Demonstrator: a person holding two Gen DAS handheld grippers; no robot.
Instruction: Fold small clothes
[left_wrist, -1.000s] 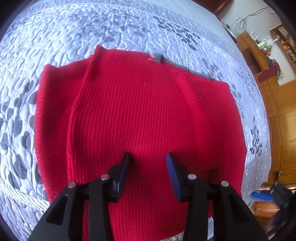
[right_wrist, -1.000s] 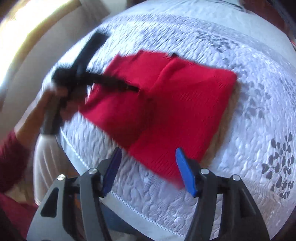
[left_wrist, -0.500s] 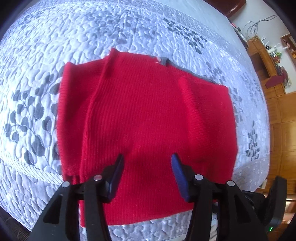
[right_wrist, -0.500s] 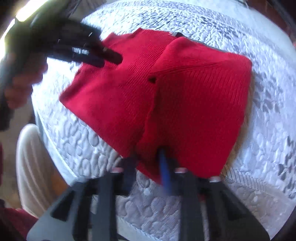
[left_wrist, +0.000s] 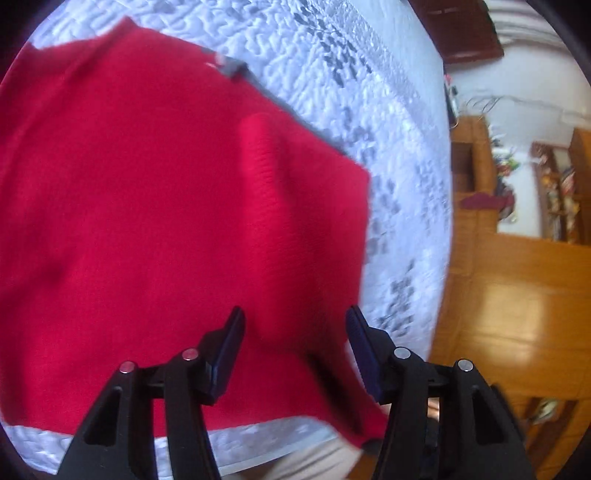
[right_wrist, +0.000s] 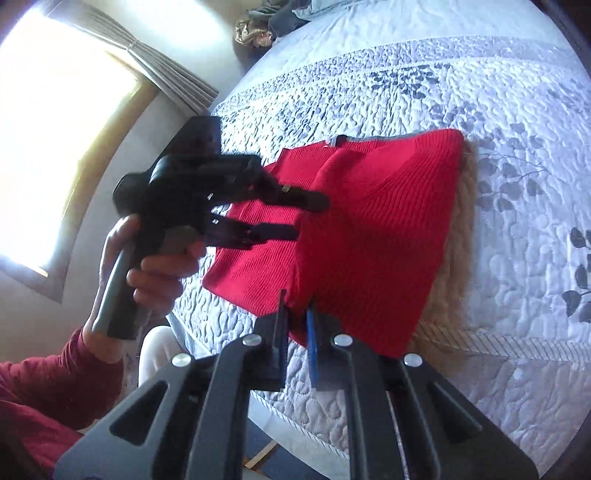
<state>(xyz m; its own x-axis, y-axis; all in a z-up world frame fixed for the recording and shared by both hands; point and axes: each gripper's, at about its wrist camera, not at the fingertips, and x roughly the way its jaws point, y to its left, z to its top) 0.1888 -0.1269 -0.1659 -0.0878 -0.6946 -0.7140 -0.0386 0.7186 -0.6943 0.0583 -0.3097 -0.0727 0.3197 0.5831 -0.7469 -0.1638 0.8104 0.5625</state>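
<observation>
A red ribbed sweater (left_wrist: 147, 203) lies partly folded on the quilted bed, with a grey neck label at its far edge. My left gripper (left_wrist: 295, 314) hovers over its near right part; the jaws are opening and the pads press on nothing. The right wrist view shows that left gripper (right_wrist: 308, 218) held by a hand (right_wrist: 155, 273) above the sweater's (right_wrist: 369, 229) left half. My right gripper (right_wrist: 296, 304) is shut on the sweater's near hem, red fabric pinched between its pads.
The white quilt (right_wrist: 517, 184) with grey leaf print spreads around the sweater. A tan fabric strip (right_wrist: 458, 229) shows along its right edge. Wooden cabinets (left_wrist: 517, 277) stand beyond the bed's right side. A window (right_wrist: 55, 147) and a clothes heap (right_wrist: 266, 22) sit at the far left.
My right gripper came down to the sweater's near hem and shut on it. The left gripper shifted right over the sweater, rolled, and its jaws widened.
</observation>
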